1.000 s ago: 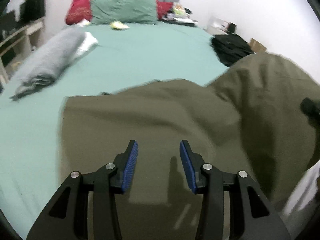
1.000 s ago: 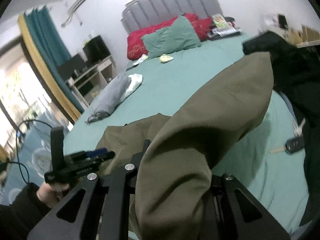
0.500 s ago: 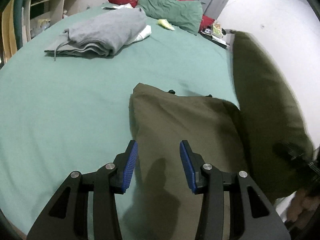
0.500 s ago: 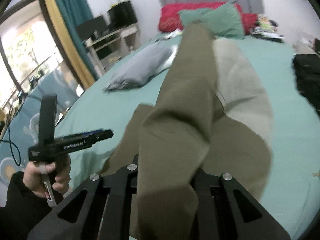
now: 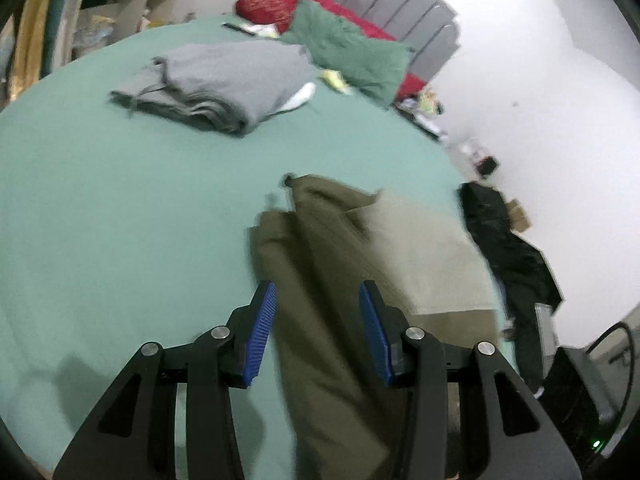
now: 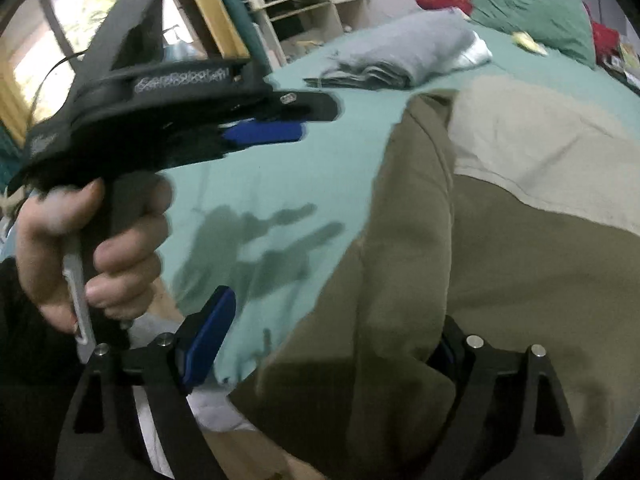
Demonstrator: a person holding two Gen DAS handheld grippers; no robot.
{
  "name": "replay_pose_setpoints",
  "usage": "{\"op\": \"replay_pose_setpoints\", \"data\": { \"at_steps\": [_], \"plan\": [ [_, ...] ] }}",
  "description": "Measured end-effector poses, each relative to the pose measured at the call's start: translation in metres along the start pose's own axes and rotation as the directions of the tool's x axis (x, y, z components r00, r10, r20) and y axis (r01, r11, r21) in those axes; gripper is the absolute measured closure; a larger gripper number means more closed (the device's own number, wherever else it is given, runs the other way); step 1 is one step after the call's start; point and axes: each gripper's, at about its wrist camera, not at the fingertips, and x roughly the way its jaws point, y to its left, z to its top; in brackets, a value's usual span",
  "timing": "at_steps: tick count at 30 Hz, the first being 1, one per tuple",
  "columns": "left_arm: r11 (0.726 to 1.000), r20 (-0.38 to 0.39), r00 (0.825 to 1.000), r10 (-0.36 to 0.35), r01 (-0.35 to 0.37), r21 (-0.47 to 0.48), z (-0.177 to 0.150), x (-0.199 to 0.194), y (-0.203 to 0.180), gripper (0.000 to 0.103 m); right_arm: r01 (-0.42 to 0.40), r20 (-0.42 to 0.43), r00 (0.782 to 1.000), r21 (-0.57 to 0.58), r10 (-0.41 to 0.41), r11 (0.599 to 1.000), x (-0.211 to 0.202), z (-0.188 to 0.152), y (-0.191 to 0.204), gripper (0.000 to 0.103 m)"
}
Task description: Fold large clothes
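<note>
Olive-green fabric dominates both views: the olive garment (image 5: pixel 332 280) lies on the bed (image 5: pixel 120 220), spread across the teal sheet with a paler, inside-out panel (image 5: pixel 424 248) folded over it toward 2 o'clock in the left wrist view. The left tool (image 5: pixel 317 320) hangs above the garment's near edge, its blue-padded fingers (image 5: pixel 262 332) set well apart with nothing between them; the cloth passes beneath the gap, and motion blur hides whether the pads touch it. In the right wrist view the right tool (image 6: pixel 324 344) also stands wide, one blue pad (image 6: pixel 208 336) clear at 8 o'clock while the opposite finger is buried behind a thick olive fold that drapes over that side; no pinch on the cloth shows. The same view catches the left tool (image 6: pixel 264 132) from the side at 10 o'clock, gripped by the person's left hand (image 6: pixel 92 248), its shadow falling on the sheet beside the garment's edge. A folded grey garment (image 5: pixel 224 80) rests well apart toward 11 o'clock in the left wrist view, with a green pillow (image 5: pixel 352 60) and a red pillow (image 5: pixel 276 4) against the grey headboard (image 5: pixel 384 8) at 12 o'clock. A black heap of clothing (image 5: pixel 504 240) sits at the bed's edge at 3 o'clock.
</note>
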Motion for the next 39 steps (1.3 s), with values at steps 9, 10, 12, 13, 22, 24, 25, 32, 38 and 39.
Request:
{"op": "replay_pose_setpoints", "data": {
  "at_steps": [9,10,12,13,22,24,25,32,38,39],
  "plan": [
    [0.981,0.103,0.978,-0.181,0.171,0.096,-0.005,-0.009,-0.063,0.053,-0.033,0.057,0.997,-0.145,0.042,0.989,-0.077,-0.024,0.039,0.016],
    [0.980,0.075,0.981,-0.181,0.173,0.098,-0.007,-0.004,-0.068,0.053,-0.020,0.071,0.997,-0.146,0.031,0.989,-0.090,-0.029,0.035,0.016],
    [0.975,-0.002,0.980,-0.198,0.197,0.103,-0.018,0.009,-0.075,0.053,0.017,0.114,0.994,-0.112,-0.004,0.994,-0.112,-0.036,0.020,0.016],
    [0.976,-0.054,0.981,-0.185,0.190,0.108,-0.025,0.018,-0.080,0.053,0.050,0.144,0.989,-0.080,-0.038,0.996,-0.124,-0.039,0.007,0.016],
    [0.967,-0.294,0.953,0.078,0.000,0.256,-0.090,0.062,-0.096,0.050,0.347,0.134,0.911,0.260,-0.390,0.901,-0.140,-0.082,-0.123,0.016],
    [0.958,-0.281,0.955,0.094,-0.010,0.286,-0.095,0.062,-0.098,0.059,0.332,0.118,0.918,0.292,-0.378,0.897,-0.127,-0.092,-0.135,0.017],
    [0.959,-0.285,0.955,0.080,0.005,0.284,-0.096,0.060,-0.099,0.091,0.323,0.118,0.921,0.303,-0.372,0.896,-0.123,-0.095,-0.137,0.017],
    [0.980,-0.147,0.988,0.051,-0.021,0.196,-0.083,0.001,-0.088,0.098,0.331,0.154,0.917,0.225,-0.369,0.916,-0.101,-0.069,-0.127,0.017],
    [0.962,-0.211,0.951,0.224,-0.182,0.202,-0.097,0.012,-0.055,0.097,0.332,0.073,0.938,0.106,-0.340,0.937,-0.034,-0.052,-0.114,0.017],
    [0.964,-0.242,0.942,0.232,-0.190,0.185,-0.098,0.019,-0.047,0.095,0.359,0.066,0.929,0.075,-0.364,0.930,-0.022,-0.052,-0.109,0.017]
  ]
}}
